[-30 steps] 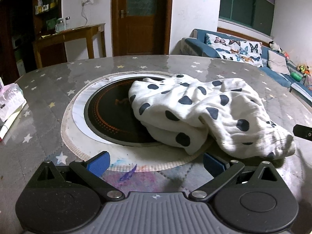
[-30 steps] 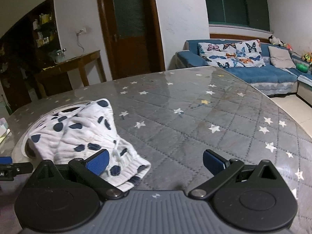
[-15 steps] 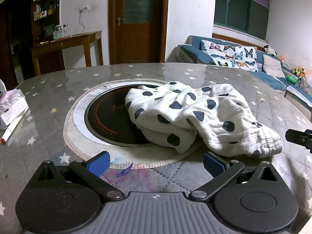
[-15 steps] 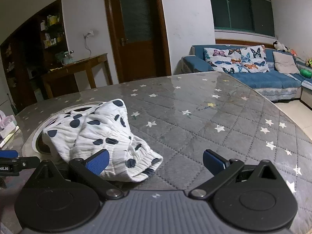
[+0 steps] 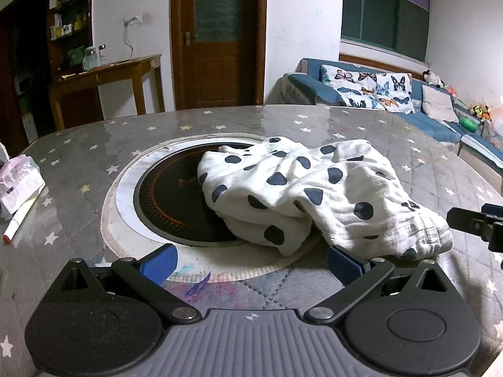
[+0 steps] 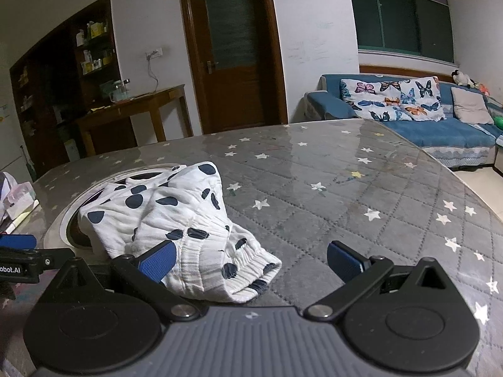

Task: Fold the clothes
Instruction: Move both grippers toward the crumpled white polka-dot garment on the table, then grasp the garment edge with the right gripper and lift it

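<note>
Beside garment (image 6: 176, 229), bare table (image 6: 361, 220)

Right tool (image 6: 251, 259) agape; spotted garment (image 6: 176, 226) crumpled, unheld.

There is one spotted garment (image 5: 301, 188) on one table (image 5: 361, 132). One round hob (image 5: 169, 201) is set in it. I count two grippers (image 5: 251, 260) (image 6: 250, 259), one pen (image 5: 17, 220), one sofa (image 6: 440, 132) and one door (image 5: 217, 37).
</note>
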